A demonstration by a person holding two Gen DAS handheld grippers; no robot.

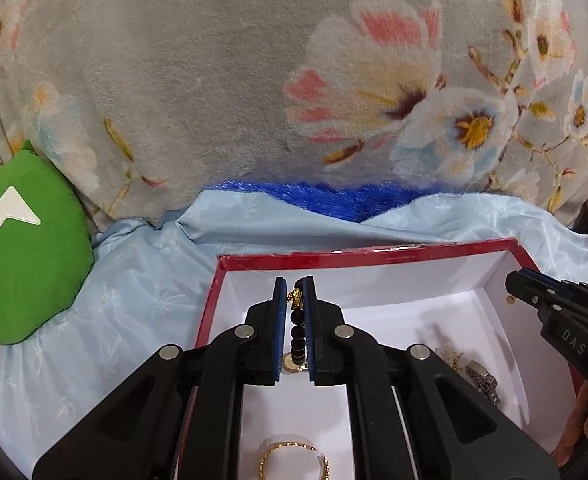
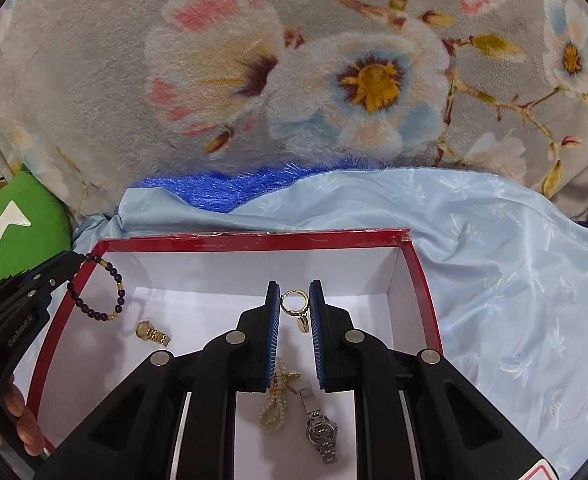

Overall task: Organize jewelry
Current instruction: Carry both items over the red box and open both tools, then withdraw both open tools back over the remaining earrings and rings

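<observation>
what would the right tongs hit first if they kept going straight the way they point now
Probably the white far wall of the red box. The right tongs, shut on a gold hoop earring, aim over the bare floor toward that wall. Depth is unclear, so the floor could come first.

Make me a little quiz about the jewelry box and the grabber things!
1. True or false: the left gripper holds the dark bead bracelet.
2. What does the right gripper hold: A) silver watch, B) gold hoop earring, C) pearl strand?
3. What colour is the box's rim?

Key: 1 true. 2 B. 3 red. The silver watch and pearl strand lie inside the box.
</observation>
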